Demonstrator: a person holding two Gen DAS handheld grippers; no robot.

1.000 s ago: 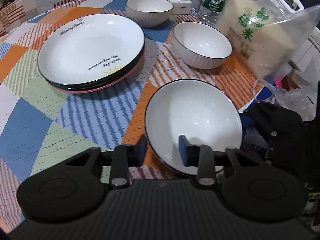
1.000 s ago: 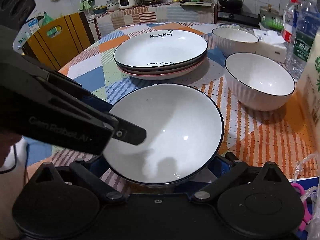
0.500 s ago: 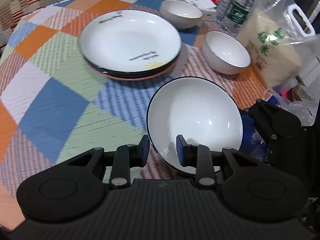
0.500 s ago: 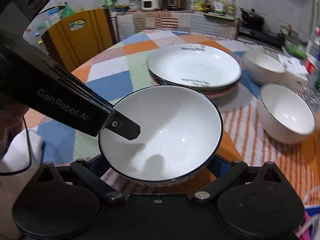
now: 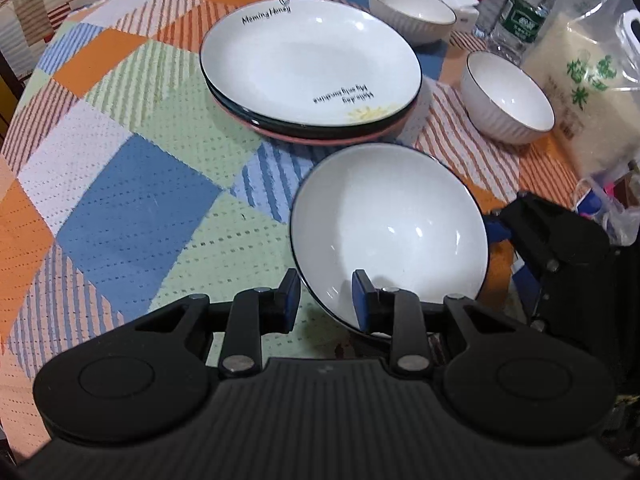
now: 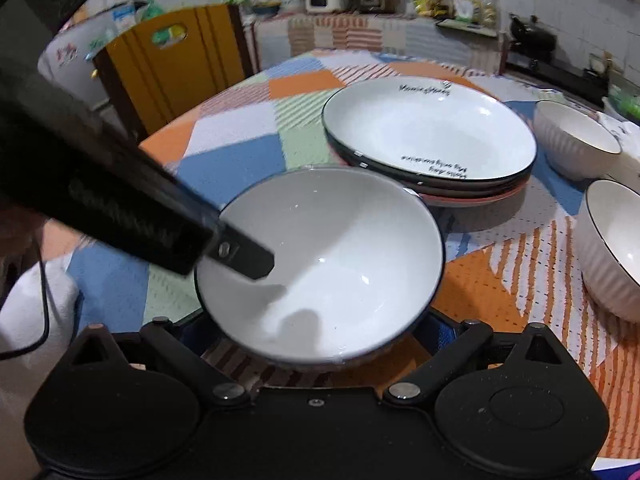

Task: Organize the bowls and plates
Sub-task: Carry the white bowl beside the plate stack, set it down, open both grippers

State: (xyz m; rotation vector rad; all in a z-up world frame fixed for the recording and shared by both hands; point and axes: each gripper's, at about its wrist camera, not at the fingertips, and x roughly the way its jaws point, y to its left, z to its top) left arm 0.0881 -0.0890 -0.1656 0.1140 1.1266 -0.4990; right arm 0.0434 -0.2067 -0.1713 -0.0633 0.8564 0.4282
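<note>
Lifted and carried nearer the plate stack (image 5: 310, 68), the deep plate (image 5: 390, 232) is clamped at its rim by both the left gripper (image 5: 326, 300) and the right gripper (image 6: 316, 344); the stack lies straight ahead

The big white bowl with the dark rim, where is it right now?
The big white bowl is held between both grippers, just in front of the stack of plates, with two smaller bowls off to its right.

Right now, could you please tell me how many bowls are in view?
3: one bowl held between both grippers, one ribbed bowl near the rice bag, one far bowl beyond the plate stack.
</note>
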